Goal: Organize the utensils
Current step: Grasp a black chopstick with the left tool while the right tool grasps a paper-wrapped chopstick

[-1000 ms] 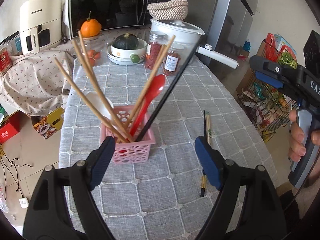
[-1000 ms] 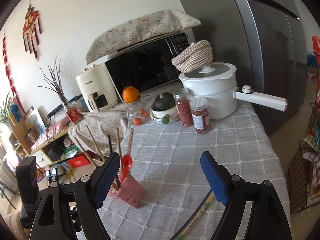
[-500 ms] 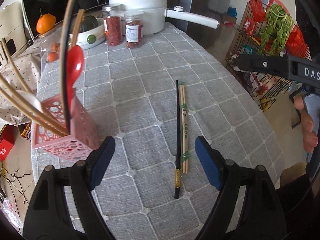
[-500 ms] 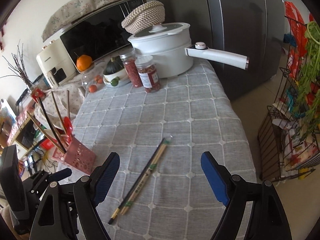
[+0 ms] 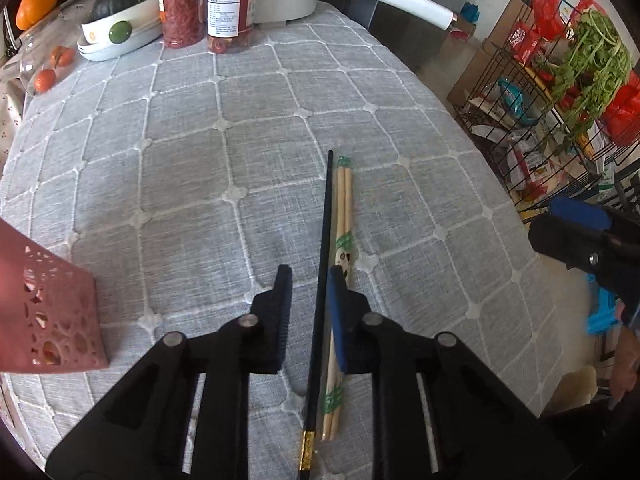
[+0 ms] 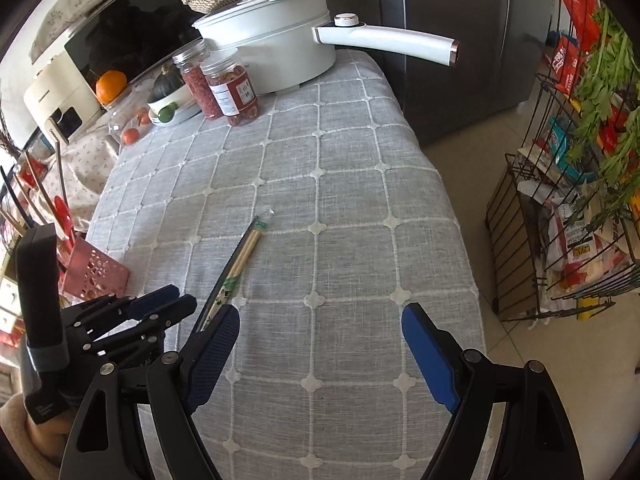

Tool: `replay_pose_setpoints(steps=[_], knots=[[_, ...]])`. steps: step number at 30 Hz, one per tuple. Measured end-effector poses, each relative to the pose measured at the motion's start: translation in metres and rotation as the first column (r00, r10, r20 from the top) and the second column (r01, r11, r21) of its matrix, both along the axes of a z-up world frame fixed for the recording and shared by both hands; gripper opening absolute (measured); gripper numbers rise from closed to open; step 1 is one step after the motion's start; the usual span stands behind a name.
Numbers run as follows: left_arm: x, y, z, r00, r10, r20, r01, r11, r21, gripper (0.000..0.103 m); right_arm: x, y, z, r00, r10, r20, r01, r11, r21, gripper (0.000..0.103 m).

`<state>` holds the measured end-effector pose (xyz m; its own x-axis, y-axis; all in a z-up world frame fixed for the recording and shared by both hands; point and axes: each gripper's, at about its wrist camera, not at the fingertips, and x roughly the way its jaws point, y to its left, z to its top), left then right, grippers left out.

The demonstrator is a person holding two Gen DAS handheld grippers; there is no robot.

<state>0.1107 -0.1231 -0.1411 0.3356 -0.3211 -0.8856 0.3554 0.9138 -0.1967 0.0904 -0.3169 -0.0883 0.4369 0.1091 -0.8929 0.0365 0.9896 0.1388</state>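
Basket (image 5: 48,312): pink, pierced, standing on the surface (image 5: 200,160) off to the left tool's left; the right wrist view shows chopsticks and a red spoon (image 6: 64,212) upright in it.
Left tool (image 5: 310,286): pointing steeply down at the surface, its jaws just drawn in to a narrow gap around the black chopstick (image 5: 326,240); whether the pads press on it cannot be told.
Black chopstick: flat on the grey checked cloth, running away from the left tool, its gold-banded end (image 5: 307,450) back under the tool.
Wrapped pair (image 5: 344,208): pale wooden chopsticks in a clear sleeve, touching the black one's right side, passing under the left tool's right finger (image 5: 340,320).
Right tool (image 6: 320,320): jaws wide and empty over bare cloth, the chopsticks just beyond its left finger (image 6: 212,356).
Far end: jars (image 5: 204,4), bowl with squash (image 5: 120,28) and white pot (image 6: 276,48), well beyond both tools.
Right edge: wire rack (image 6: 560,220) of greens and packets on the floor.
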Motion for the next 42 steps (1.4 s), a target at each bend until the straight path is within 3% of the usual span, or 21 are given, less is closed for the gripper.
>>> replay_pose_setpoints(steps=[8,19,23,35,42], knots=[[0.011,-0.01,-0.017,0.999,-0.017,-0.048,0.016,1.0,-0.016,0.011,0.0,-0.007,0.003,1.0,-0.023,0.011,0.023,1.0,0.019,0.084],[0.015,-0.02,-0.018,0.999,-0.035,0.01,0.034,0.999,0.031,0.011,0.003,-0.005,-0.004,0.999,-0.031,-0.02,0.032,0.999,0.025,0.084],[0.012,-0.017,-0.015,0.999,-0.041,0.01,0.041,0.998,0.043,0.007,0.008,-0.002,-0.008,0.999,-0.036,-0.035,0.037,0.999,0.018,0.084],[-0.04,0.015,0.055,0.98,-0.106,0.166,0.109,0.994,-0.007,0.007,0.021,0.002,-0.016,0.996,-0.063,-0.062,0.064,0.998,0.015,0.084],[-0.065,0.053,0.09,0.965,-0.075,0.25,0.09,0.995,-0.048,0.007,0.034,0.022,-0.03,0.994,-0.053,-0.1,0.056,0.998,0.026,0.085]])
